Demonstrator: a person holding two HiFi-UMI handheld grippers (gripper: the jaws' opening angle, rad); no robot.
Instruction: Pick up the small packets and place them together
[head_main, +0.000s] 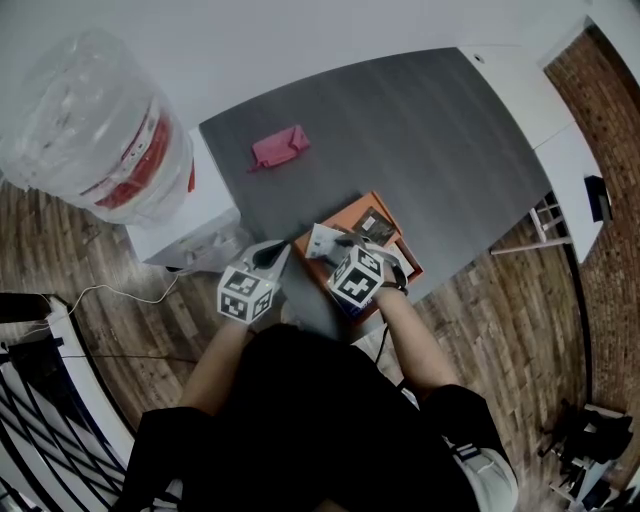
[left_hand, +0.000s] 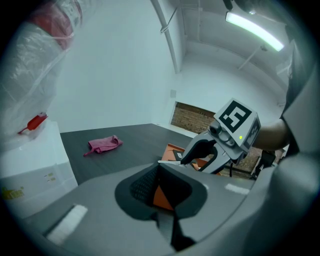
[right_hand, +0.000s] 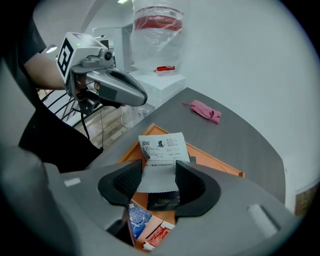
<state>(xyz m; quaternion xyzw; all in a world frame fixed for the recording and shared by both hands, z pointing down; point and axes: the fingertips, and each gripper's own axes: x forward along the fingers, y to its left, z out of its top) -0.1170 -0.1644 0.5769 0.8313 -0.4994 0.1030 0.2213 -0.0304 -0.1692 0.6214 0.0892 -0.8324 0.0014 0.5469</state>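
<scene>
- White packet (right_hand: 161, 150): flat, black print and a code square on its far half, serrated near edge. Its near half is pinched between the pads of the right gripper (right_hand: 158, 171), held clear of the orange tray (right_hand: 216, 162).
- Dark packet (right_hand: 162, 200): lies flat in the tray, right under the white one.
- Blue packet (right_hand: 140, 216): lies flat, nearer and to the left.
- Red-and-white packet (right_hand: 159, 235): nearest, just beside the blue one.
</scene>
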